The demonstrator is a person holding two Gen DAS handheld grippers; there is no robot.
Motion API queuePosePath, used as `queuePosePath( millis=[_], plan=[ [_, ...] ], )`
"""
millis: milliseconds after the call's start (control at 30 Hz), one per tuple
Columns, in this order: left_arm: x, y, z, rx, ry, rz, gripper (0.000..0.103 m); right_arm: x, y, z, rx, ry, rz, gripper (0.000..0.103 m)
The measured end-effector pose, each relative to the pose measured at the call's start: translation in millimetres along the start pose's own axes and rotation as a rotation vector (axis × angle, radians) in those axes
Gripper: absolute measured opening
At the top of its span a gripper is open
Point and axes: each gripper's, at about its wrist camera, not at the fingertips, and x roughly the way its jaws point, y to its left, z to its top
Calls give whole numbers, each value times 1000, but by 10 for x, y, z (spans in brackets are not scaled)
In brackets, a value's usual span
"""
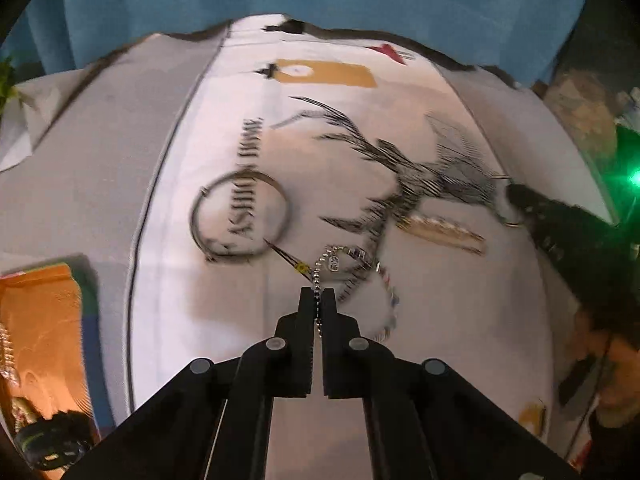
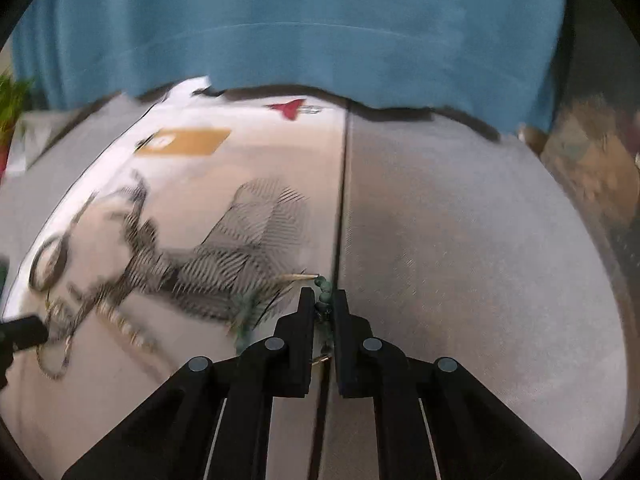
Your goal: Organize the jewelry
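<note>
In the left wrist view, the left hand-held gripper (image 1: pixel 318 294) sits at the lower centre, its jaws nearly shut and pinching a silver ball chain (image 1: pixel 319 280). The chain runs straight up the frame from between the fingers, then bends right toward a small silver tag (image 1: pixel 334 263) and a blurred beaded stretch (image 1: pixel 390 300) curving down at the right. Just left of the tips lies a thin pin (image 1: pixel 286 256), long axis slanting from lower right to upper left, its point touching a round metal bangle (image 1: pixel 240 216) lying flat on the white printed cloth (image 1: pixel 460 320). Farther right, a gold bar-shaped piece (image 1: pixel 444 232) lies slanting, lower at its right end. The right hand-held gripper (image 1: pixel 520 200) enters at the right edge.

In the right wrist view, the right hand-held gripper (image 2: pixel 322 300) is at the lower centre, jaws narrowly apart and clamped on a green bead string (image 2: pixel 325 296) that runs up the frame past the fingertips. Behind, a blue curtain (image 2: pixel 300 20) fills the top.
</note>
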Motion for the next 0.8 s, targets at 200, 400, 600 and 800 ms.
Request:
queuePosePath(
  millis=[200, 400, 600, 800],
  plan=[
    [-375, 13, -284, 18, -43, -57, 1, -413, 29, -444, 82, 32, 94, 7],
    [-899, 74, -512, 13, -95, -88, 1, -1089, 117, -698, 121, -53, 112, 7],
    [-1510, 228, -714, 2, -175, -83, 1, -1803, 337, -825, 82, -115, 101, 7],
    [-2124, 513, -1088, -12, -227, -63, 1, -2376, 713, -1046, 58, -143, 134, 7]
  ],
)
